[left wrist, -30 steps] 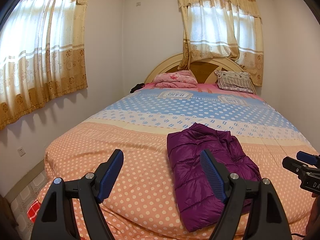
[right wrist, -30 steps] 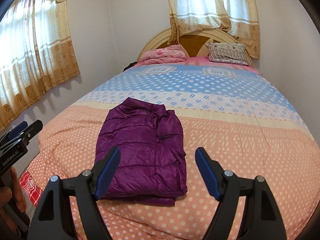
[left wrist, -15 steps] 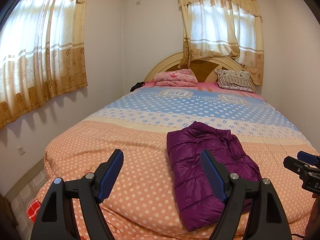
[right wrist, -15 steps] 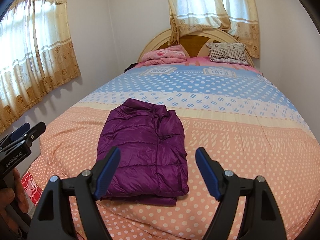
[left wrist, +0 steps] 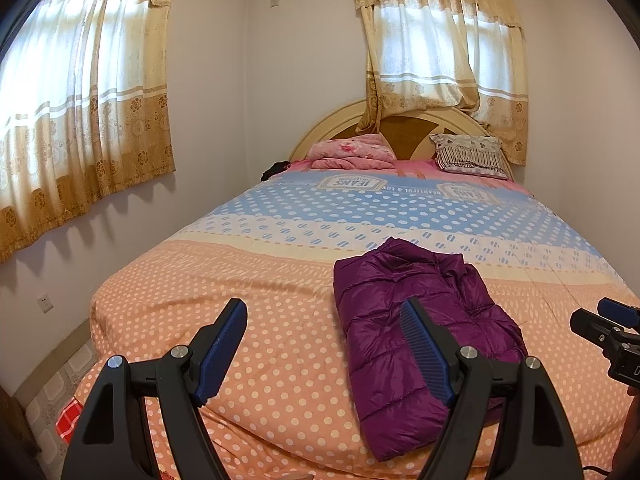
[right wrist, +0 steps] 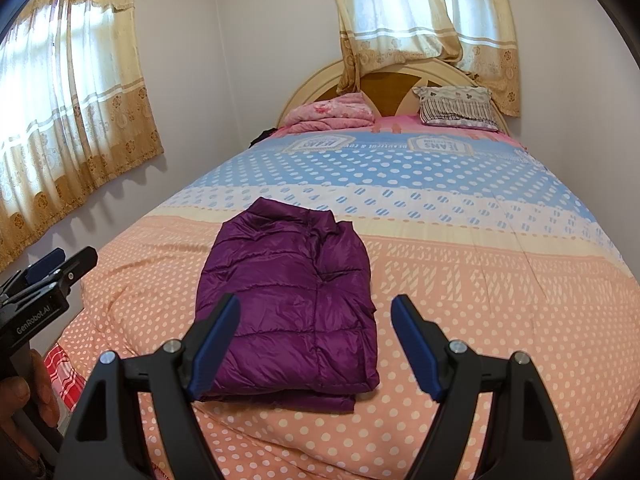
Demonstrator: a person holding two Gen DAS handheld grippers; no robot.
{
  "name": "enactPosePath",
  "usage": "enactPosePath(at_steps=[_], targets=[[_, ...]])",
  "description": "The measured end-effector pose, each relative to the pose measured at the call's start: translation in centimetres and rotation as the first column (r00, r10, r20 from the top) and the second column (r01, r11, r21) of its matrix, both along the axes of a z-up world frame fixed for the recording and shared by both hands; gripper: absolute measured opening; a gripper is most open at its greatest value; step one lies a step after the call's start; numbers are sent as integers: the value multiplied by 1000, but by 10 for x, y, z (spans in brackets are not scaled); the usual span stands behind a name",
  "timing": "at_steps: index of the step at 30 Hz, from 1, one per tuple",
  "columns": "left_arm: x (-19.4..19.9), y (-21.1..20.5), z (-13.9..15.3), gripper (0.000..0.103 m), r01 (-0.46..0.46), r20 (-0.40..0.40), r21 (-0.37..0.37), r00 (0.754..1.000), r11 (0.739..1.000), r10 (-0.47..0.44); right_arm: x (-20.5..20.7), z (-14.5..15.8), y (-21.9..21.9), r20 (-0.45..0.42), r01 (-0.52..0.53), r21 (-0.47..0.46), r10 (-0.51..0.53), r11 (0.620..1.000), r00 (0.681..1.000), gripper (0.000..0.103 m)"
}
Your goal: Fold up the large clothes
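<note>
A purple puffer jacket [right wrist: 296,296] lies folded into a neat rectangle on the near, orange part of the bed [right wrist: 500,320]. It also shows in the left wrist view [left wrist: 416,320], right of centre. My left gripper [left wrist: 324,312] is open and empty, held above the foot of the bed to the left of the jacket. My right gripper [right wrist: 316,308] is open and empty, held back from the jacket's near edge. The left gripper shows at the left edge of the right wrist view [right wrist: 52,264], and the right gripper at the right edge of the left wrist view [left wrist: 604,316].
A pink folded quilt [left wrist: 352,152] and a striped pillow [left wrist: 468,156] lie by the headboard [left wrist: 400,120]. Curtained windows [left wrist: 80,92] are on the left and back walls. A red checked cloth [right wrist: 64,372] hangs at the bed's near left corner. A wall [left wrist: 600,160] runs along the bed's right side.
Both grippers have drawn very slightly back and shifted; the jacket has not moved. Both stay open and empty.
</note>
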State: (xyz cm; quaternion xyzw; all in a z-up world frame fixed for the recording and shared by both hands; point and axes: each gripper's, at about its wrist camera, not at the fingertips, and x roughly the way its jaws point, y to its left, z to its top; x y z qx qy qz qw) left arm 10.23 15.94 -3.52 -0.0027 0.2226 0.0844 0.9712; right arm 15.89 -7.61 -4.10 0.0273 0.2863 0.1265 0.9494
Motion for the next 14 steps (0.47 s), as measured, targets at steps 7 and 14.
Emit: enactPosePath(at_steps=[7, 14], targets=[[1, -2, -2, 80, -8, -1, 15, 1000, 1000, 8, 0, -1, 1, 0, 1, 1, -1, 1000, 1000, 81], [4, -4, -4, 80, -3, 2, 29, 1000, 1000, 3, 0, -1, 4, -3, -1, 0, 1, 1000, 1000, 81]])
